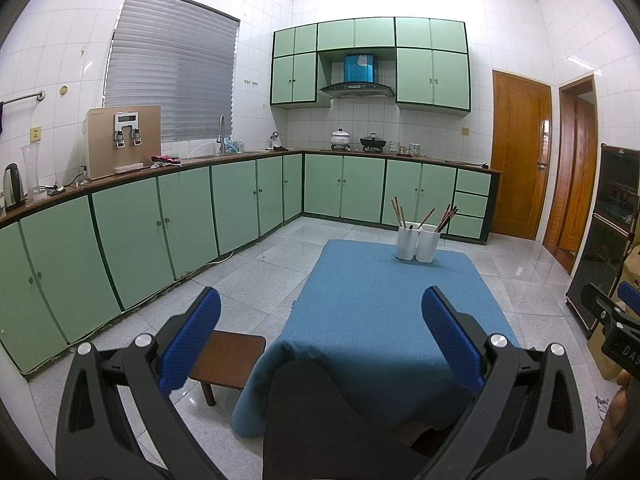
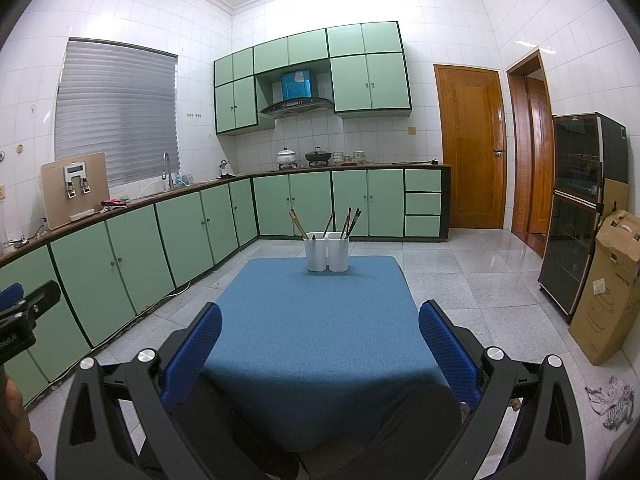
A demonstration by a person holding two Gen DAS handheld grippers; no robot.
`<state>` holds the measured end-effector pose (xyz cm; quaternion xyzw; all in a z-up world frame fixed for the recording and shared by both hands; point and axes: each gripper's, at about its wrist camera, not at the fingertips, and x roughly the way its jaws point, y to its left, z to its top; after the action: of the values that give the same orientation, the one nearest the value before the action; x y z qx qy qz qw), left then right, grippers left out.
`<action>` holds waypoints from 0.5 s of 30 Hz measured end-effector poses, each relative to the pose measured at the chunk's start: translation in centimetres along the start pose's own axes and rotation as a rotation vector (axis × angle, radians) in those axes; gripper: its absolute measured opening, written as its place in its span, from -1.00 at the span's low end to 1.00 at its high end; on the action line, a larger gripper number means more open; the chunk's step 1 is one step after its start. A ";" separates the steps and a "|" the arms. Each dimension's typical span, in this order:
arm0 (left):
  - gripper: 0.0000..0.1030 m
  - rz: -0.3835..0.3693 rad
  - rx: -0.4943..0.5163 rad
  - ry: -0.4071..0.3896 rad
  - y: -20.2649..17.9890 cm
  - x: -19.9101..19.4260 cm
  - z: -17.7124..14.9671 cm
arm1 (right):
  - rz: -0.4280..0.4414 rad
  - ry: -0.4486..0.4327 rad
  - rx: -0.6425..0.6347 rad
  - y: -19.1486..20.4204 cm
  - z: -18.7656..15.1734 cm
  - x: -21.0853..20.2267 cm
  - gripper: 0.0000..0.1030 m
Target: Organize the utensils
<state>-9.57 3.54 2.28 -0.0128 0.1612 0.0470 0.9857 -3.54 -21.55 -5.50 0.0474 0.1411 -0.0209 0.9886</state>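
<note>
While both grippers, left (image 1: 320, 308) and right (image 2: 320, 324), hover spread and empty, two white holders (image 2: 326, 254) of chopsticks (image 2: 348, 222) stand beyond on the blue-clothed table (image 2: 312, 320).

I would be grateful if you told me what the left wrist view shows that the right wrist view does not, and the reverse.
Only the left wrist view shows the small brown wooden stool beside the table, the silver electric kettle and the clear tall vase on the counter.

Only the right wrist view shows the tall brown cardboard box and the crumpled rag on the floor.

Both show the blue cloth-covered table, the two white utensil cups holding chopsticks, and open jaws on each view's own gripper: left gripper, right gripper.
</note>
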 end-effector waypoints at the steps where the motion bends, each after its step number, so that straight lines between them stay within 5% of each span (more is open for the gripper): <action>1: 0.89 0.001 0.001 0.000 0.0 0.0 0.0 | -0.001 0.000 0.000 0.0 0.0 0.0 0.88; 15: 0.89 0.000 0.001 0.000 0.0 0.0 0.0 | -0.001 0.000 0.001 0.0 0.0 0.0 0.88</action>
<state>-9.59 3.57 2.25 -0.0125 0.1612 0.0470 0.9857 -3.56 -21.60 -5.47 0.0481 0.1411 -0.0213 0.9886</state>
